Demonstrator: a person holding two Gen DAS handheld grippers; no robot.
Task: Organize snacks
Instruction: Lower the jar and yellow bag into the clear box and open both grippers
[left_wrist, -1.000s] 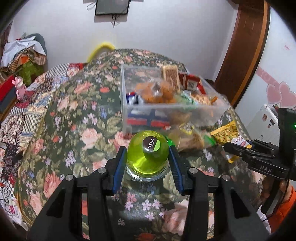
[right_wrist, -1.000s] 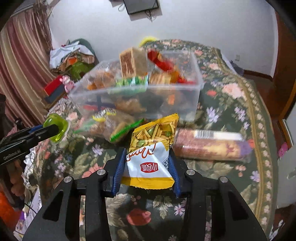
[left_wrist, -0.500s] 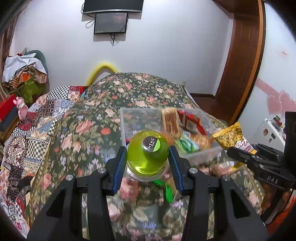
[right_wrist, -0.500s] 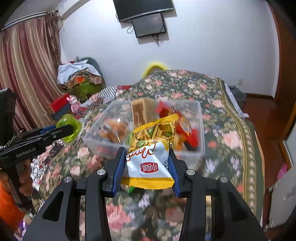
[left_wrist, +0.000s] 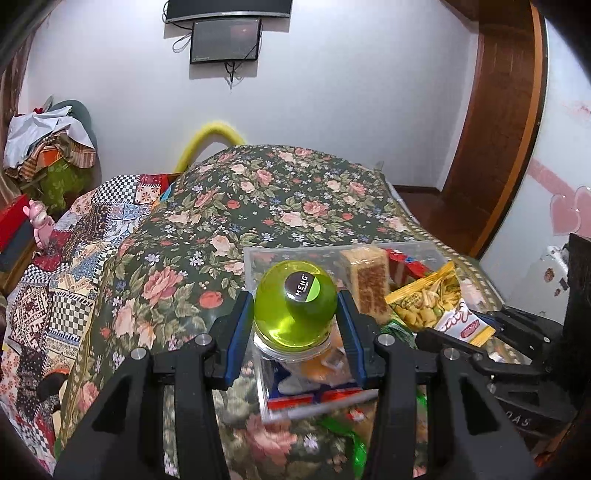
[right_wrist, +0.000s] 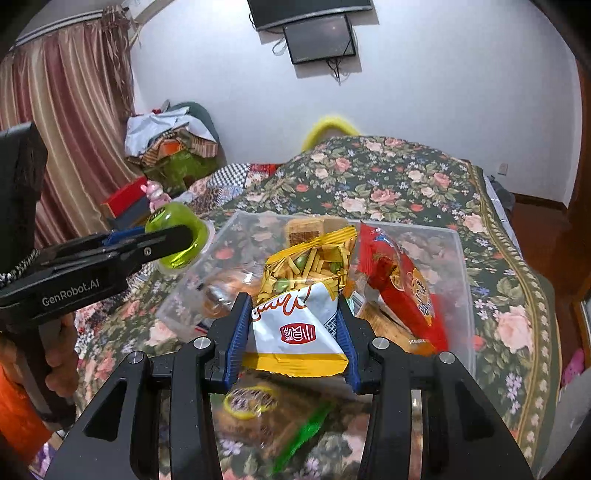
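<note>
A: Left gripper (left_wrist: 295, 321): blue-padded fingers (left_wrist: 236, 328) closed on a translucent lime-green domed jelly cup (left_wrist: 295, 306) with a dark round "MENG" label, clear rim turned toward the camera. Held above the near left corner of the clear rectangular plastic bin (left_wrist: 255, 266). Reason for the pose?

B: Probably staged for release into the bin; grip across the widest part of the dome, likely to stop the slick plastic from slipping.

A: Right gripper (right_wrist: 295, 328): fingers (right_wrist: 242, 325) clamped on the lower, white-and-yellow end of a crinkled snack bag (right_wrist: 303, 299) printed with yellow sticks and green peas, red seal logo at centre.

B: Bag carried upright over the bin's near edge, top end leaning inward; seemingly next to drop beside the red foil packet (right_wrist: 402, 280) and the tan wafer block (right_wrist: 306, 230) already inside.

A: Left outside the bin?

B: A clear bag of brown biscuits with green trim (right_wrist: 266, 413), lying on the floral bedspread (right_wrist: 406, 177) just below the right fingers. Task judged partly done.
</note>
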